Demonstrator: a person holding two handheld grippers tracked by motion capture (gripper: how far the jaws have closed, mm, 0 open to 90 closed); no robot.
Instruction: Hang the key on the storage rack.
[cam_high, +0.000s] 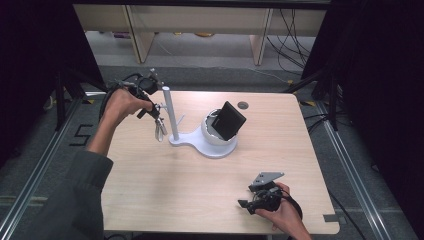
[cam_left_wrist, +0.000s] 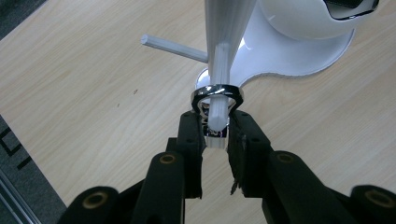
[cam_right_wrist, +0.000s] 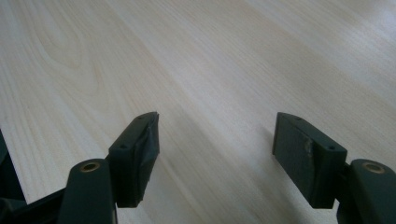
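We see a wooden table (cam_high: 190, 190) with a white stand (cam_high: 202, 142) near its far edge, closer to the far left corner. The stand has a tall pole (cam_high: 169, 112) with little pegs, and a round cup part holding a black box (cam_high: 229, 120). Our left gripper (cam_left_wrist: 215, 122) is at the pole, and its jaws are clamped on a shiny metal ring (cam_left_wrist: 217, 92). The ring is already slid over a white peg (cam_left_wrist: 218, 100), so we think the hanging is almost done; letting go and pulling back is what is left. Our right gripper (cam_right_wrist: 215, 156) rests near the near right corner with its jaws wide apart and nothing between them. We cannot tell what hangs under the ring, because the jaws hide it. The top of the pole is cut off in the left gripper view.
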